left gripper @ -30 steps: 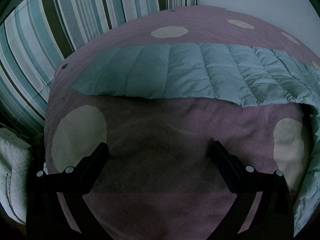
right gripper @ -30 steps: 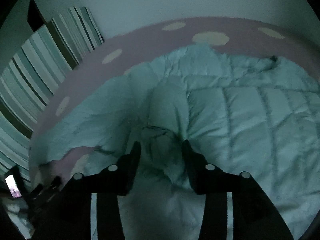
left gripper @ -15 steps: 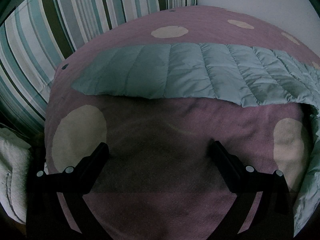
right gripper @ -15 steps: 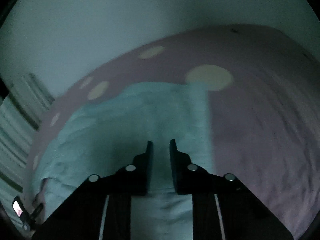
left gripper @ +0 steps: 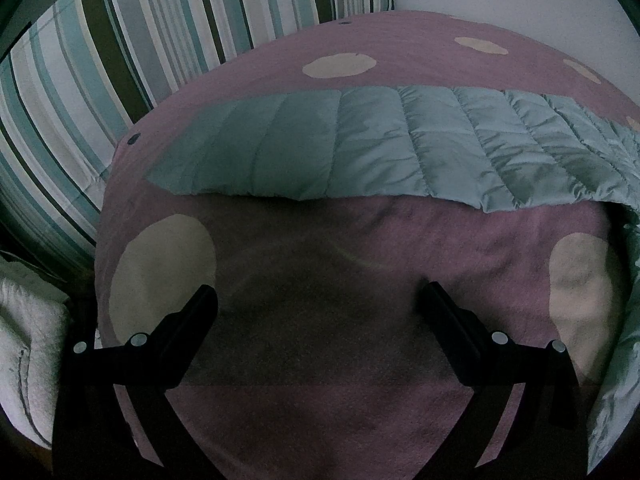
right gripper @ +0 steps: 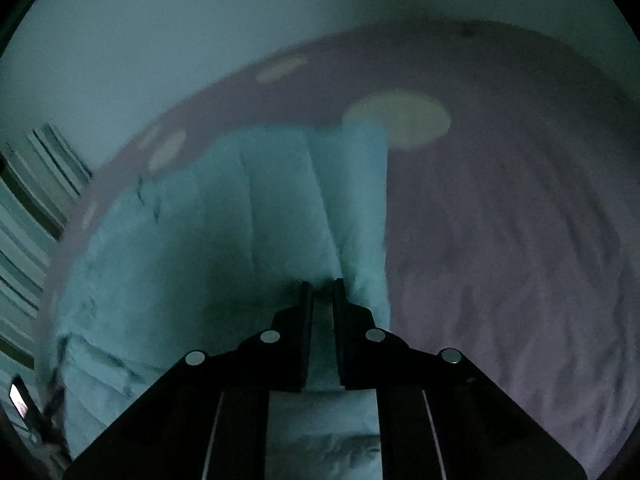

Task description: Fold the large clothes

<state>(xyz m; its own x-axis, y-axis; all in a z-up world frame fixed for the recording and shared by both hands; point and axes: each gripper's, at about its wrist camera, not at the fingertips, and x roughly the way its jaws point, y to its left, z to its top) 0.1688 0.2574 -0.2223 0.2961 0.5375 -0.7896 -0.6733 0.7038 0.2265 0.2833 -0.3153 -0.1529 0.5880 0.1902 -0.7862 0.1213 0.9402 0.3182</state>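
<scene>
On my left wrist view, the left gripper (left gripper: 316,300) is spread wide over the fuzzy mauve bedspread (left gripper: 320,240) (cream dots); the quilted jacket (left gripper: 400,152) lies beyond. On my right view, the right gripper (right gripper: 321,292) pinches that puffy jacket (right gripper: 256,216).

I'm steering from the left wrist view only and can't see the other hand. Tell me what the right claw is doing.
Observer: The right claw is shut on the quilted jacket, with pale blue fabric pinched between its fingers.
Operator: Say where it grips.
Observer: Near the jacket's right edge, beside bare pink blanket.
Operator: Report what lies beyond that edge.
Observer: A cream dot on the blanket, partly covered by the jacket's far corner; the view is blurred.
Operator: Now give me the left claw.
Observer: The left claw is open over the blanket, holding nothing.
</scene>
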